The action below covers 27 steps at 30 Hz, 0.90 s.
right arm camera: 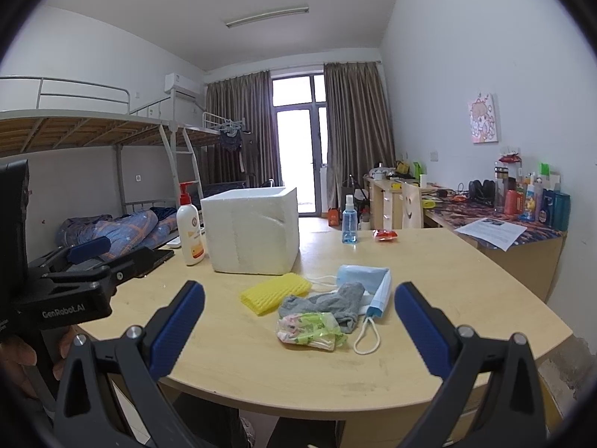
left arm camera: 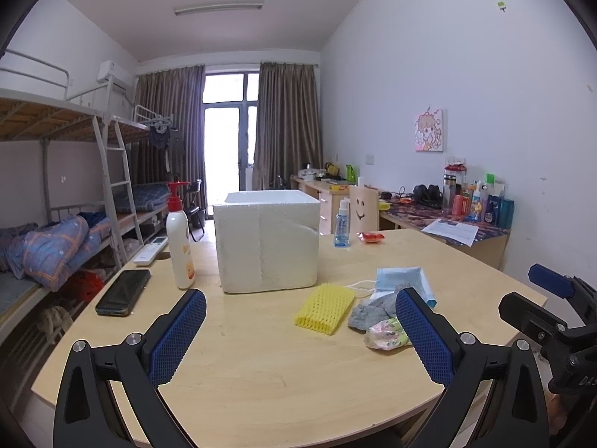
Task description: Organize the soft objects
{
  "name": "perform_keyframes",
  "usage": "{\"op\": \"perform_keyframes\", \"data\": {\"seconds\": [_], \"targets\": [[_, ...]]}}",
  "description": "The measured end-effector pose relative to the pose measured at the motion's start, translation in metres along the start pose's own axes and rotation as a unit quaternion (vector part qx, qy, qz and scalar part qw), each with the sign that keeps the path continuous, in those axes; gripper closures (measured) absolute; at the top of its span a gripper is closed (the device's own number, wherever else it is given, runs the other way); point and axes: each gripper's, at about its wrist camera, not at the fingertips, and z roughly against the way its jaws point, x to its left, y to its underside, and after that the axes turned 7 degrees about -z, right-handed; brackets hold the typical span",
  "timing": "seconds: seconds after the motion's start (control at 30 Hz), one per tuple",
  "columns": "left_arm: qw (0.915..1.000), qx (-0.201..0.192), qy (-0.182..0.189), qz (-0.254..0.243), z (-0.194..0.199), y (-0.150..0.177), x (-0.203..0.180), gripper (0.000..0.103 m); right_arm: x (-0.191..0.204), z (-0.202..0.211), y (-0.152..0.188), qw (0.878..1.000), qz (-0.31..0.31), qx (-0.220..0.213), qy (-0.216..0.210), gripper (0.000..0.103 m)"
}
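While I hold both tools above the near edge of the wooden surface (right arm camera: 466, 261), my left gripper (left arm camera: 300, 336) is spread wide with nothing between its blue pads, and my right gripper (right arm camera: 298, 330) is spread just as wide and also holds nothing. Neither touches any object. The soft things lie in a loose cluster on the surface ahead of the right gripper: a yellow foam net (right arm camera: 274, 292), a grey sock (right arm camera: 328, 304) overlapping a blue face mask (right arm camera: 367, 280), and a crumpled patterned plastic bag (right arm camera: 309, 330) resting against the sock's near side. Behind them stands an open white foam box (right arm camera: 252, 231), with a white pump bottle (right arm camera: 190, 226) to its left and a small blue spray bottle (right arm camera: 349, 220) to its right. From the left wrist view, a dark phone (left arm camera: 123, 293) lies flat near the left edge.
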Motion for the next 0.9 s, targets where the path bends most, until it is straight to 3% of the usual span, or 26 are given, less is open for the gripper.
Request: {"op": "perform_keyframes", "data": {"seconds": [0.9], "targets": [[1.0, -0.002, -0.004, -0.002, 0.0012, -0.0024, 0.0003, 0.001, 0.0021, -0.0007, 0.0016, 1.0, 0.004, 0.001, 0.001, 0.0]]}}
